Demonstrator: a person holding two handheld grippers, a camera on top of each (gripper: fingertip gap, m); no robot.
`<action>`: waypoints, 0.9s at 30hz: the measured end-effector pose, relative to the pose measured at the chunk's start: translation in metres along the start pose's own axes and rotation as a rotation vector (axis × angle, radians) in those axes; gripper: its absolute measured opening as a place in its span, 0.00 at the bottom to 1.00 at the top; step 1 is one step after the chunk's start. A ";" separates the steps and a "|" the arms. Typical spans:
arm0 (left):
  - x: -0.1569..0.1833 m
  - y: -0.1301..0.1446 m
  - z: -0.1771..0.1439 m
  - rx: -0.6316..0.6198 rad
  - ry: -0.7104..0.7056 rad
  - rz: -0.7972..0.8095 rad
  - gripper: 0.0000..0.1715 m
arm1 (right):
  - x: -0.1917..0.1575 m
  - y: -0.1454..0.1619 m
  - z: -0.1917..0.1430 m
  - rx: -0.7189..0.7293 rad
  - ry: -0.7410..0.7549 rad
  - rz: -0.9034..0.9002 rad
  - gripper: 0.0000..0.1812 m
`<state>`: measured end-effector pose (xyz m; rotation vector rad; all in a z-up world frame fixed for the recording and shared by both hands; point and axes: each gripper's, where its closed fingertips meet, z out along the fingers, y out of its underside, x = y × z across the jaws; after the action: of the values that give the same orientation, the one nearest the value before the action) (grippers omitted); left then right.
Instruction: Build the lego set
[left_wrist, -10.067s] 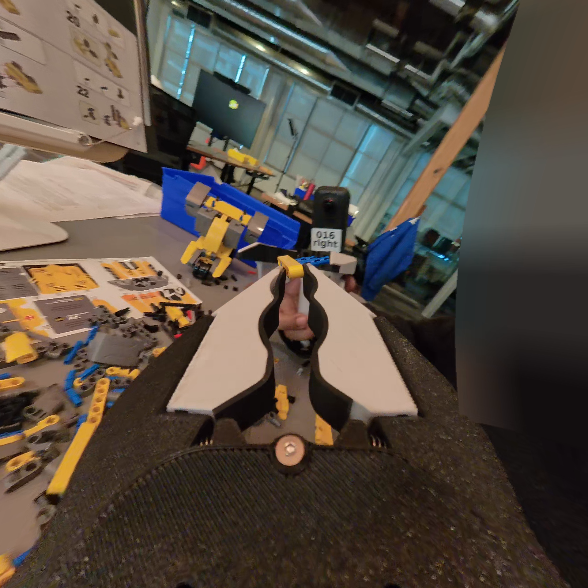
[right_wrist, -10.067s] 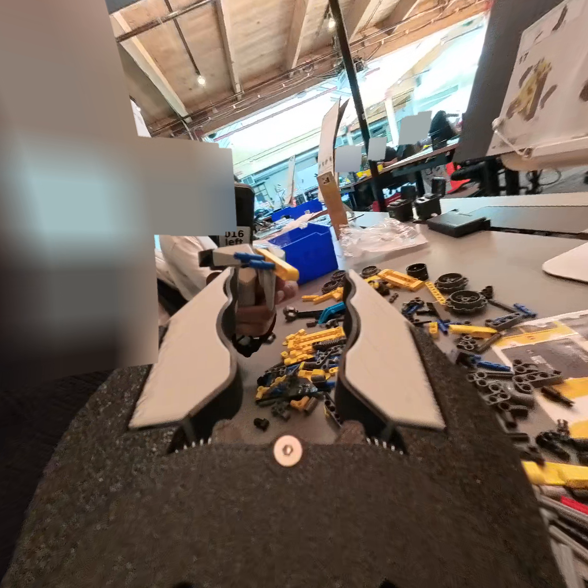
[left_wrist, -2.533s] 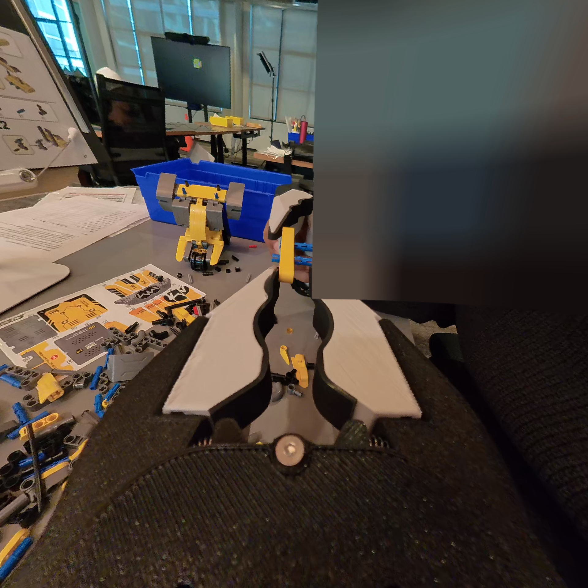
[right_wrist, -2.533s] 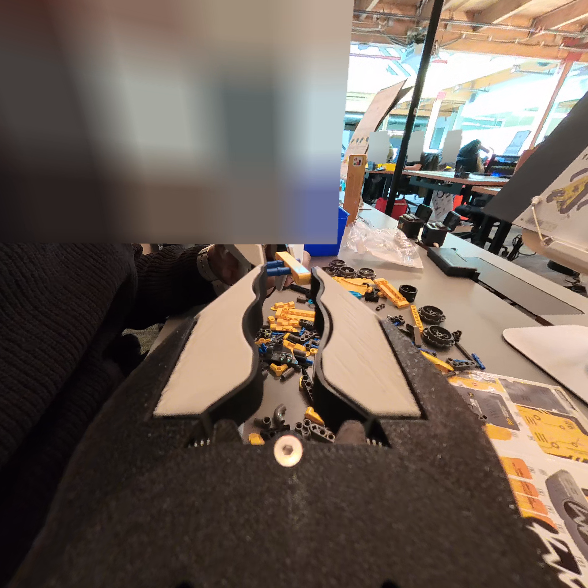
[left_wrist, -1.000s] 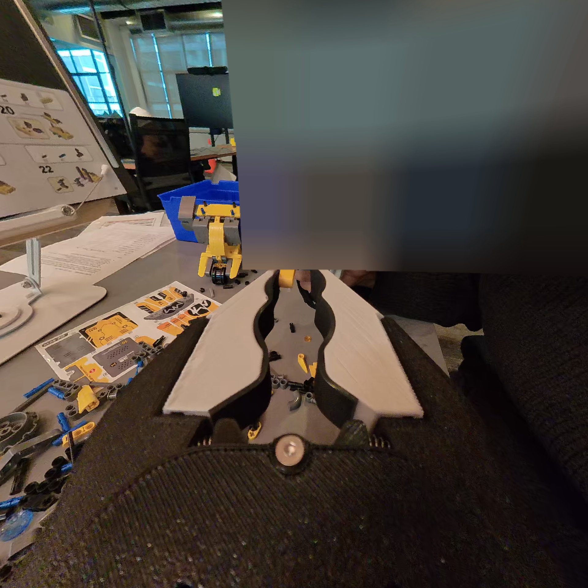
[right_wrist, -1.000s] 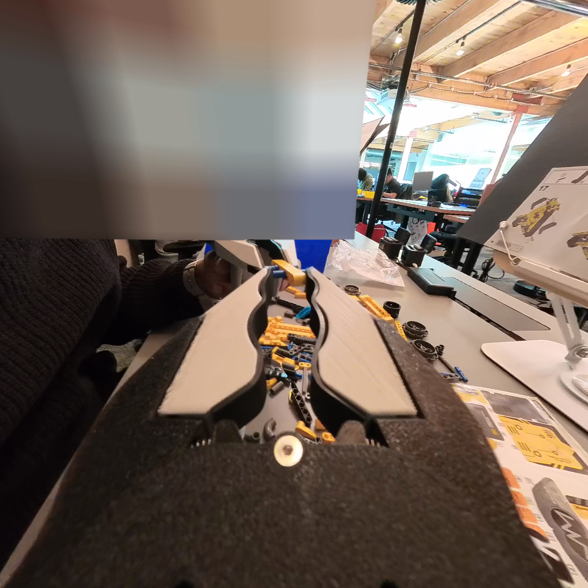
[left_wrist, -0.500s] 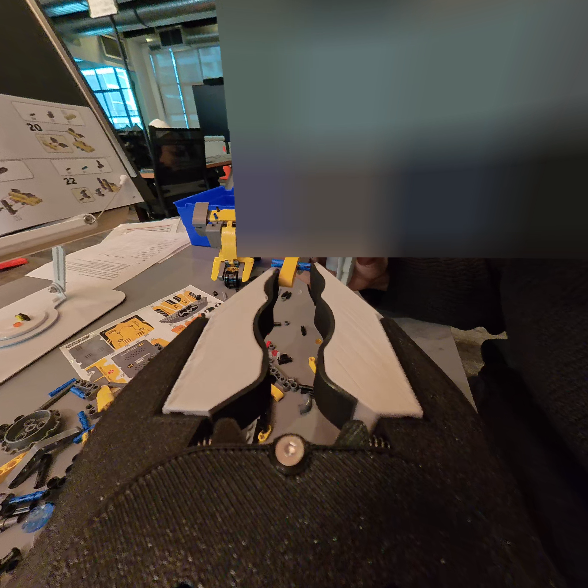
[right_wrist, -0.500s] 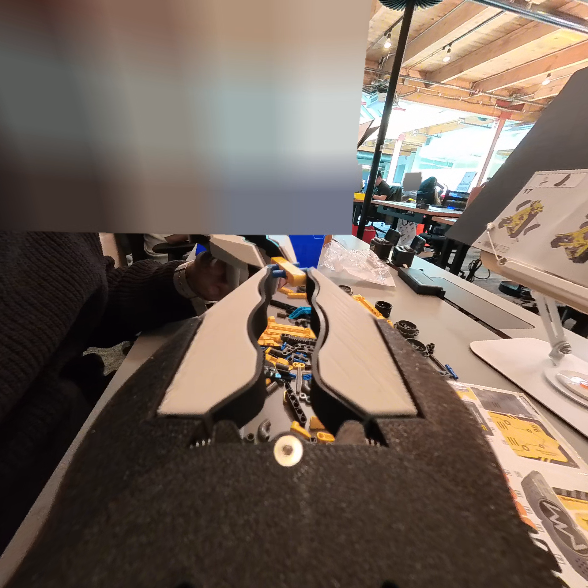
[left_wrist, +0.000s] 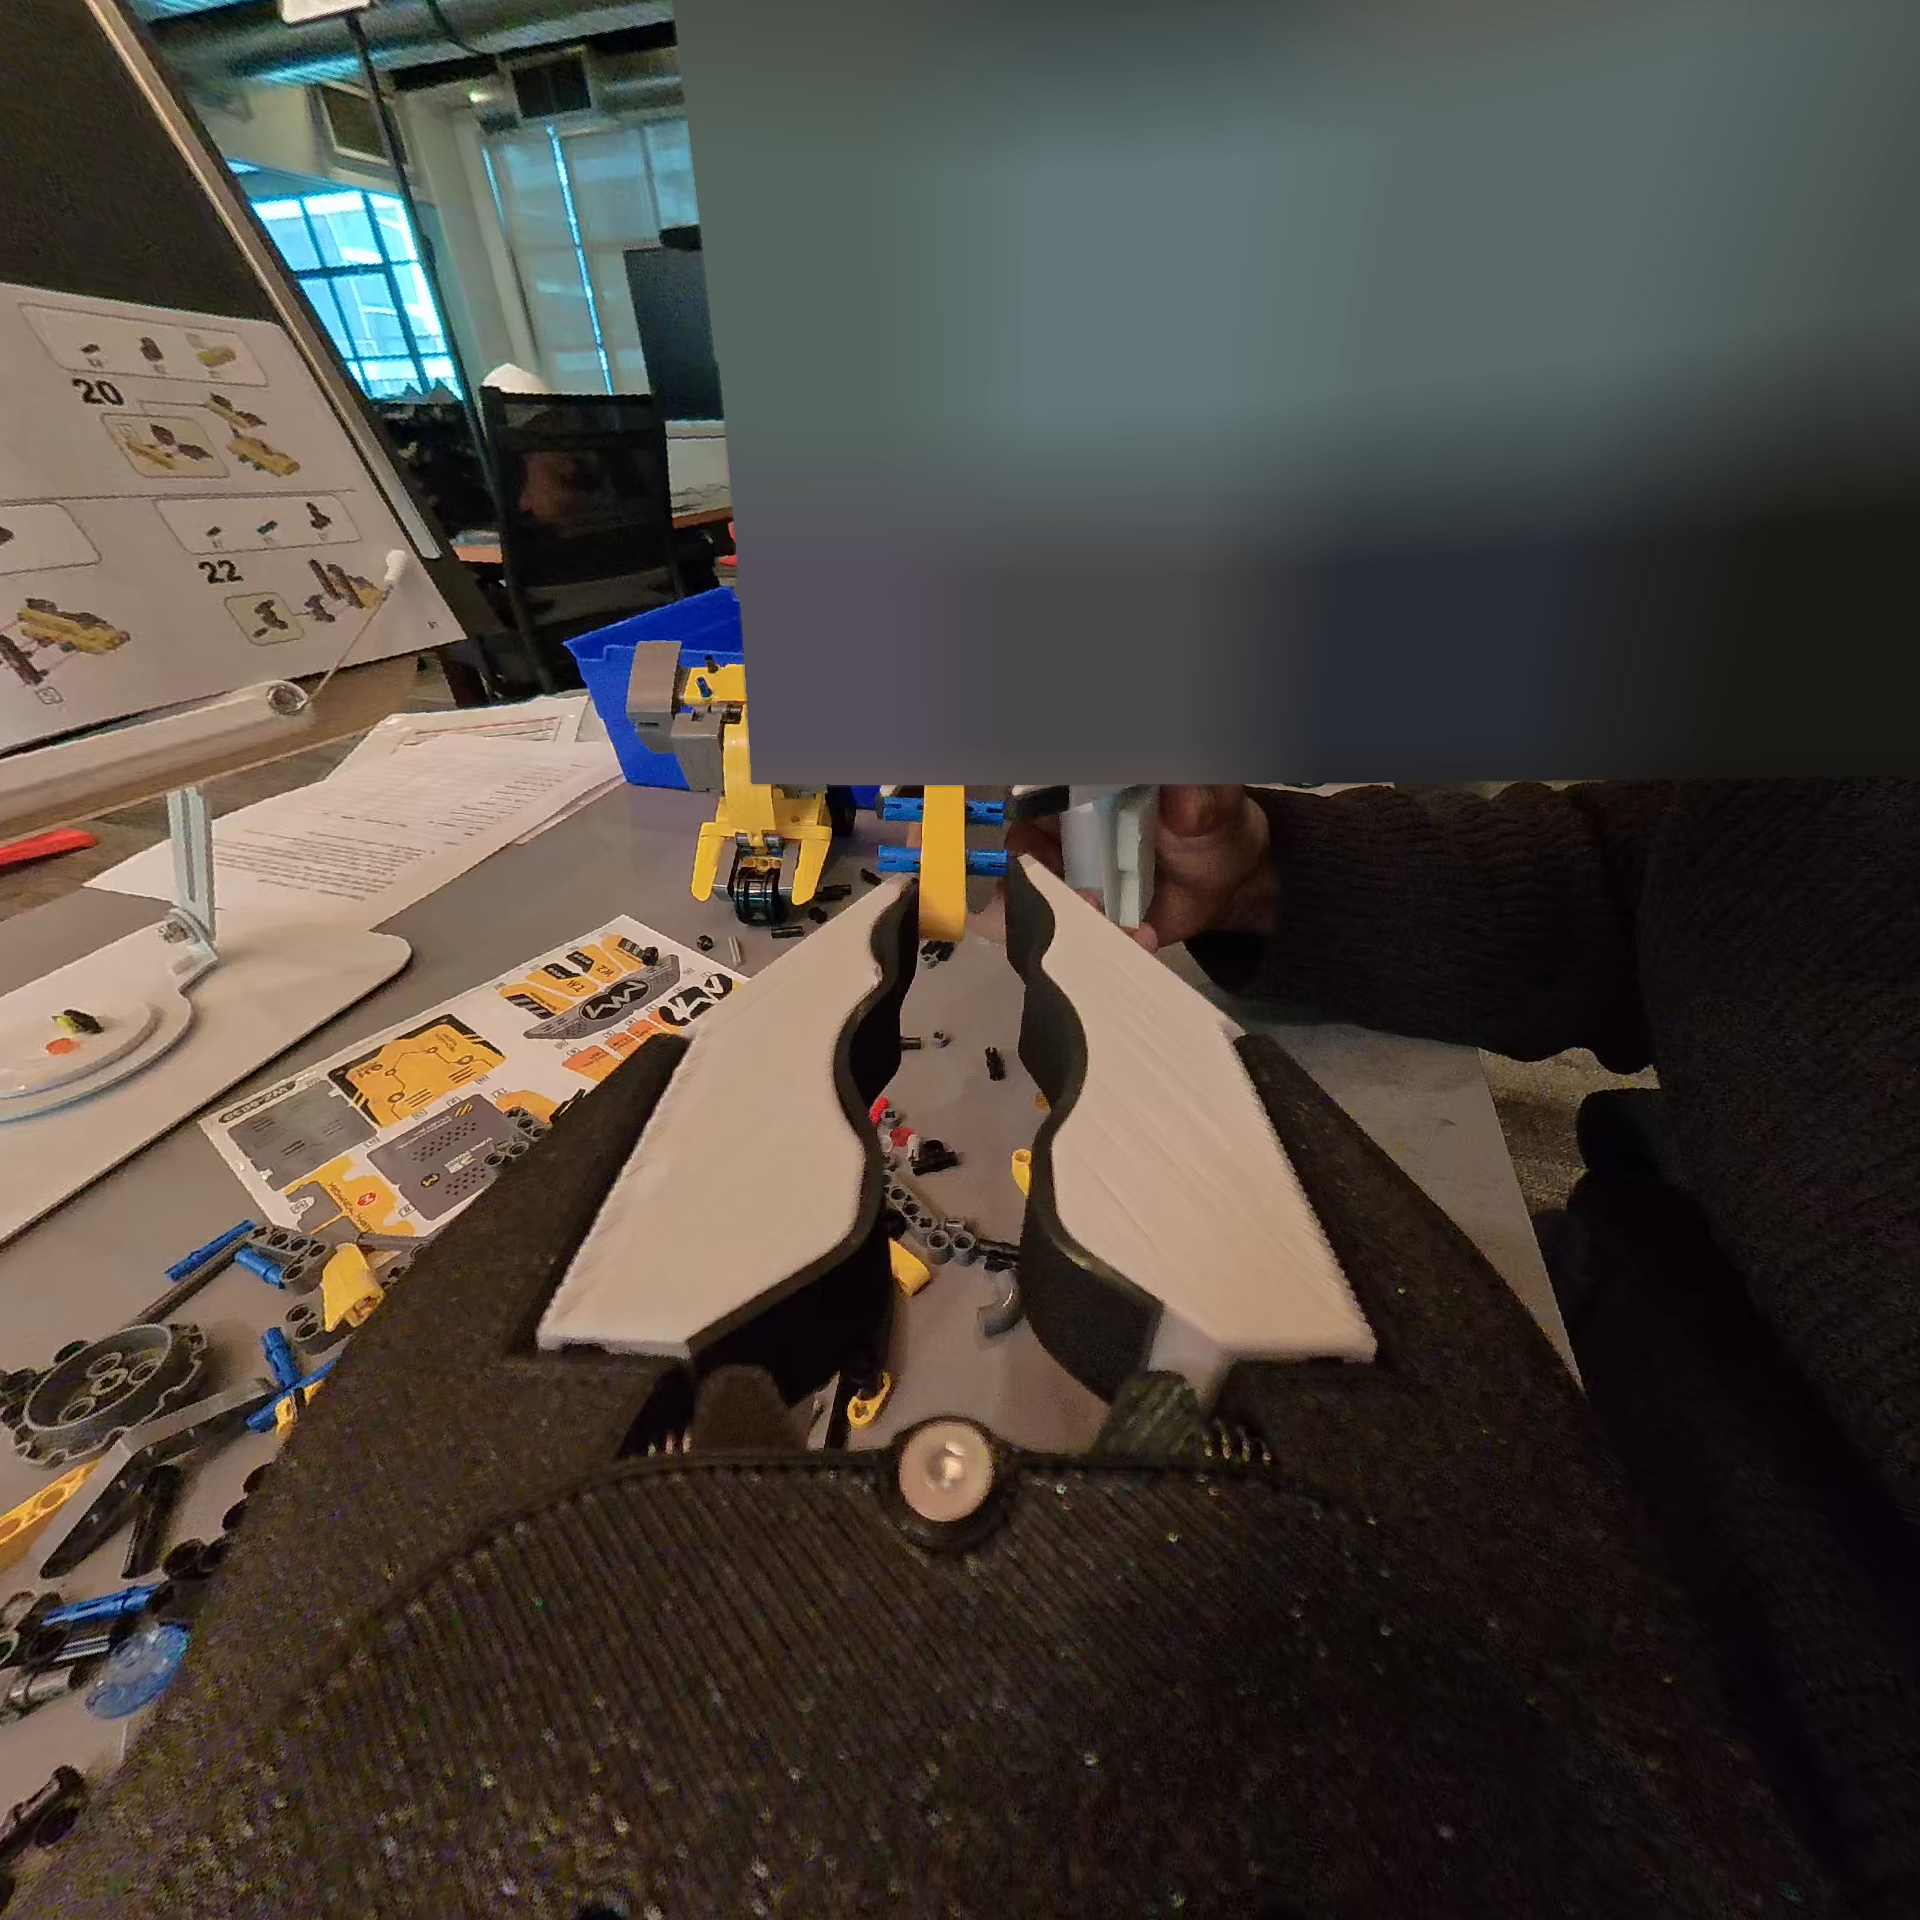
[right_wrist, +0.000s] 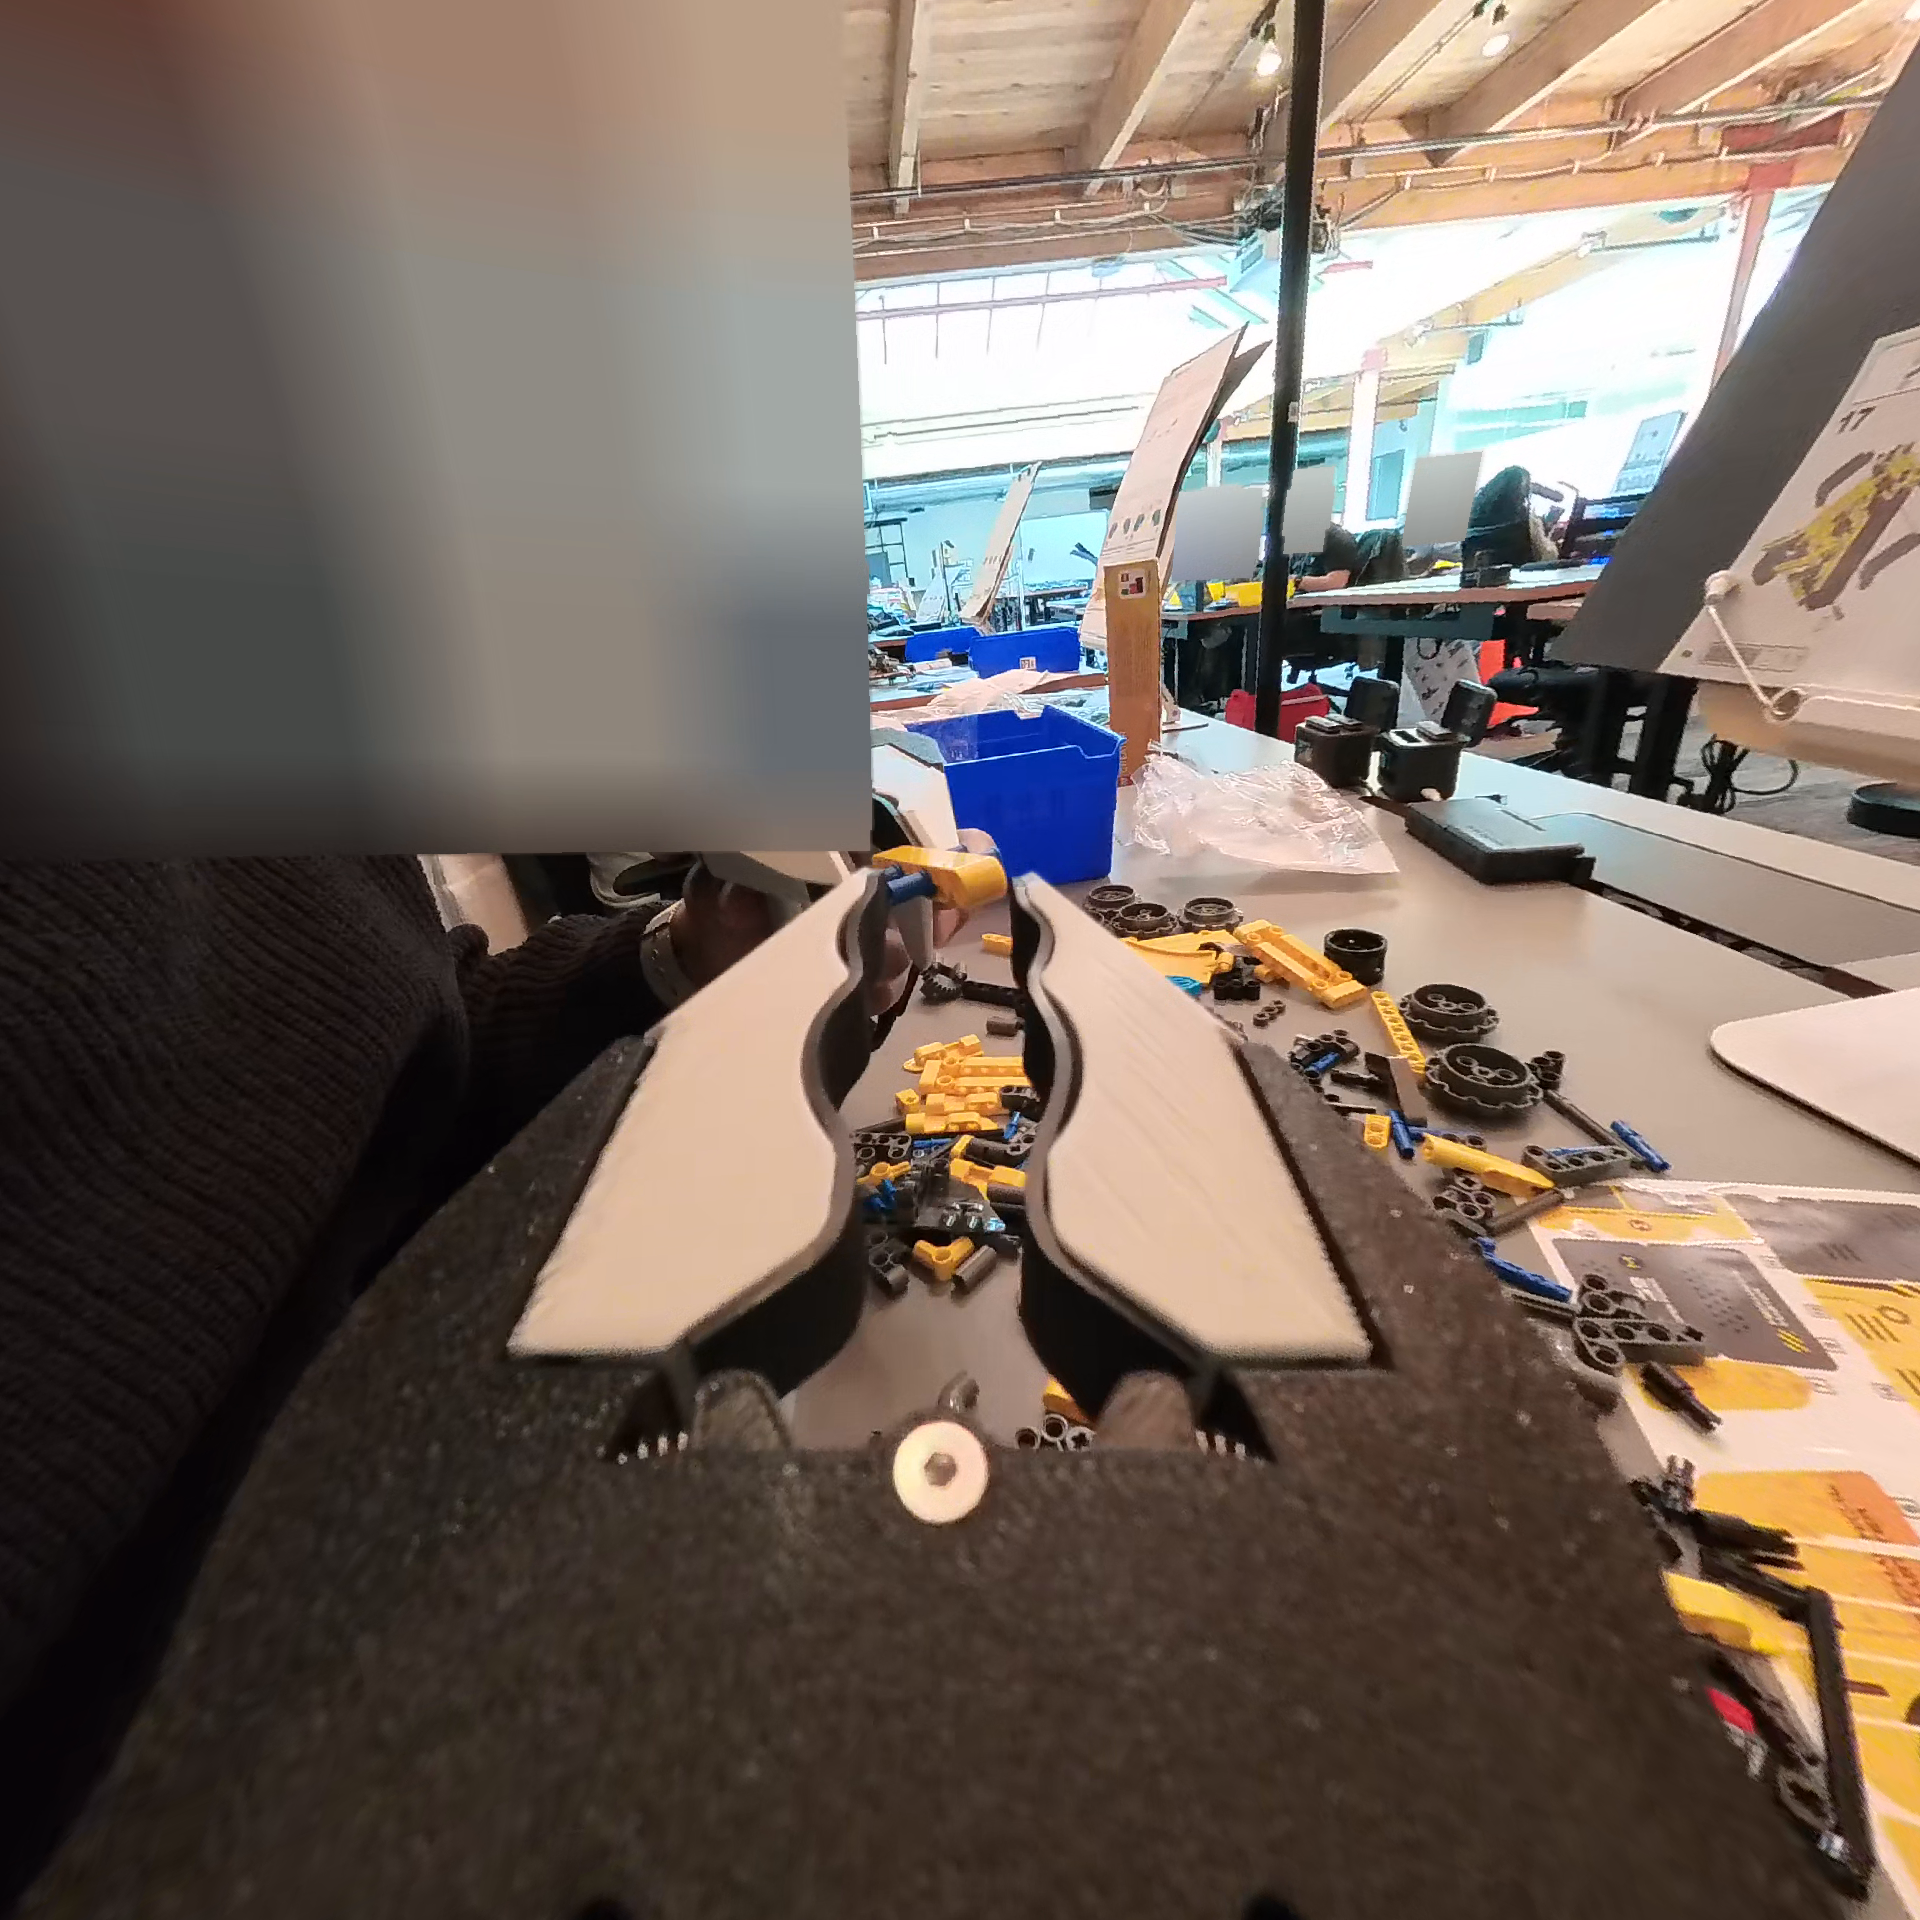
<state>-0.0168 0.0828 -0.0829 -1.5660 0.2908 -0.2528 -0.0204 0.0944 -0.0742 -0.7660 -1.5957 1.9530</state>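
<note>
My left claw (left_wrist: 961, 904) pinches a yellow beam (left_wrist: 942, 862) with blue pins. Right claw (right_wrist: 940, 899) seems closed on the pins. Small yellow model (left_wrist: 750, 810) stands built; loose parts (right_wrist: 961, 1132) remain.

A grey surface (right_wrist: 1621, 966) carries everything. Toward its far edge sits a blue bin (right_wrist: 1023, 795), with a crumpled clear bag (right_wrist: 1257, 816) just beside it and a flat black box (right_wrist: 1496, 836) beyond that. Two small black devices (right_wrist: 1377, 753) stand behind the bag. A tall cardboard sign (right_wrist: 1138, 644) rises near the bin, next to a black pole (right_wrist: 1283, 416). In the left wrist view, printed sheets (left_wrist: 416, 800) lie flat by a white stand (left_wrist: 197, 966). A black office chair (left_wrist: 582, 520) stands behind. People sit at far desks (right_wrist: 1455, 597).
</note>
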 end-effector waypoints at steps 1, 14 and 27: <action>0.000 0.000 0.000 0.000 0.001 0.000 0.07 | 0.000 0.001 0.001 -0.005 0.002 -0.004 0.13; 0.000 -0.001 -0.001 0.012 0.004 0.003 0.07 | 0.001 0.000 0.000 -0.004 0.009 -0.006 0.14; -0.003 0.003 0.000 -0.016 -0.016 0.031 0.07 | 0.003 0.006 0.000 -0.047 0.024 -0.024 0.12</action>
<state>-0.0195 0.0836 -0.0861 -1.5771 0.3050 -0.2143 -0.0228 0.0960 -0.0801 -0.7818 -1.6342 1.8890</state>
